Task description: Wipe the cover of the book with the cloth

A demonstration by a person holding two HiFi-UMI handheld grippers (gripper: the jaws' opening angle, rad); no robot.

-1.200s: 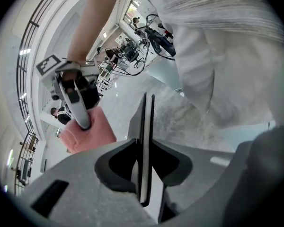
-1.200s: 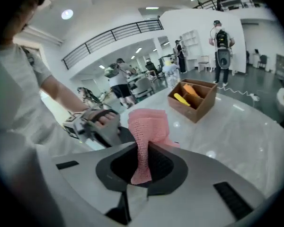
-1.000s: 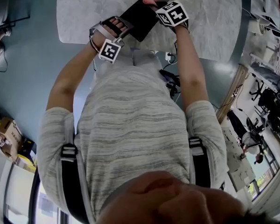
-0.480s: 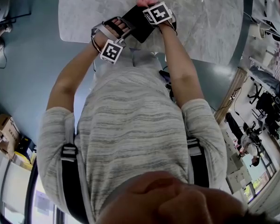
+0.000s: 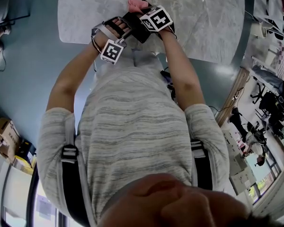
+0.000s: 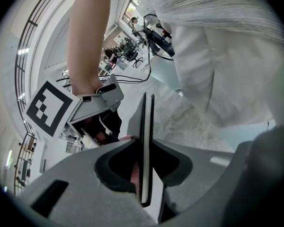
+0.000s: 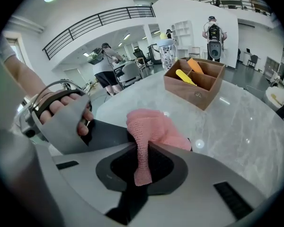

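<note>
My shirt (image 5: 132, 122) is short-sleeved, heathered in thin grey and white bands. Two black harness straps (image 5: 72, 188) with pale grey buckles (image 5: 69, 153) run over my shoulders. My left claw (image 6: 144, 148) and right claw (image 7: 142, 148) are both moulded in flat grey, each with a dark scooped hollow behind the jaws. The left cube (image 5: 111, 51) and right cube (image 5: 156, 19) are white, printed with black square markers (the right one sits on a grey metal bracket (image 6: 104, 92) with small screws).
</note>
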